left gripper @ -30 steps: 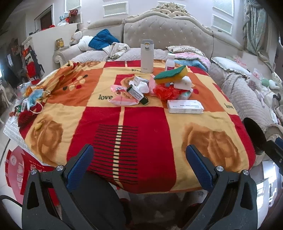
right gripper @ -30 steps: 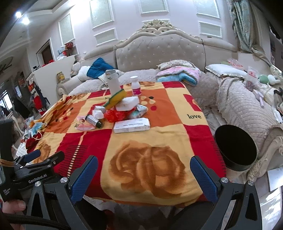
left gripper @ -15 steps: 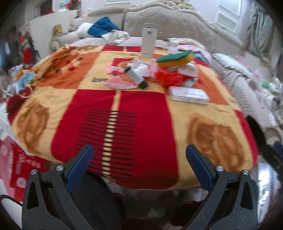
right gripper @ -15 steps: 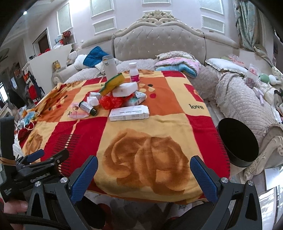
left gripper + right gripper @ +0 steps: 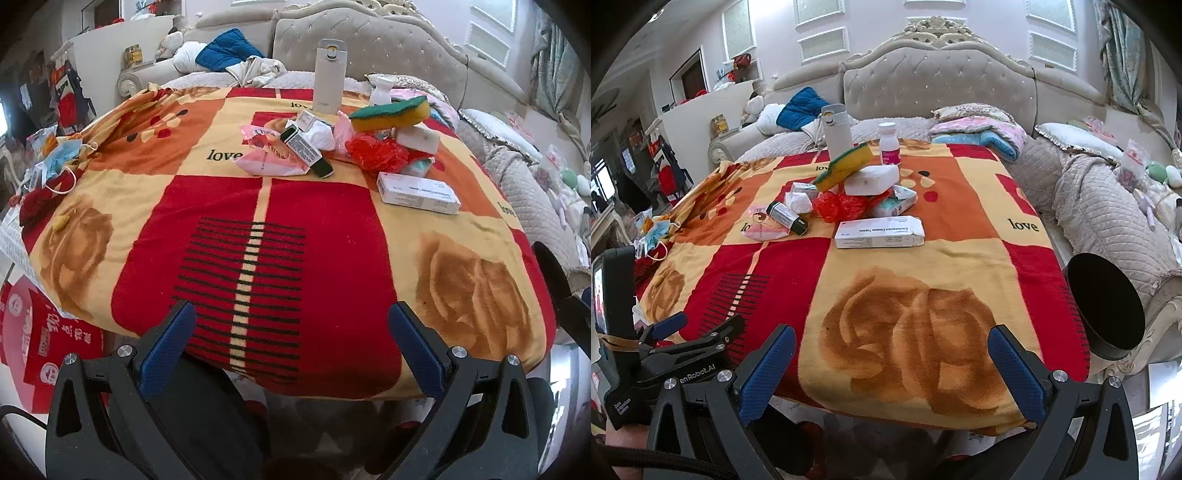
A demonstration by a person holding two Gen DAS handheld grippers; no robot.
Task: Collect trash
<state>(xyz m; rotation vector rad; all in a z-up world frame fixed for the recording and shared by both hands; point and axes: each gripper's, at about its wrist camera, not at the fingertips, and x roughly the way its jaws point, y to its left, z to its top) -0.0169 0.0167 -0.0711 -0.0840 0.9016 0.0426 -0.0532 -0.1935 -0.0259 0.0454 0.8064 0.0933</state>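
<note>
Soft, even daylight in both views; no hard shadows on the blanket [image 5: 314, 229]. Bright blown-out patch at lower right, by the floor [image 5: 1160, 387]. Dim under the table's near edge. Strong fisheye bending: headboard [image 5: 938, 81] and walls curve, black vignette in all corners. Centre sharp, print on the white box [image 5: 879, 232] partly legible; far left clutter soft, smeared.

The near half of the blanket-covered table [image 5: 923, 295] lies bare, open to approach from its front edge. Toward the far edge, a clutter pile [image 5: 849, 199], white carton [image 5: 879, 232] and tall flask [image 5: 836, 129] block passage; a black bin [image 5: 1106, 306] stands off the right edge.
</note>
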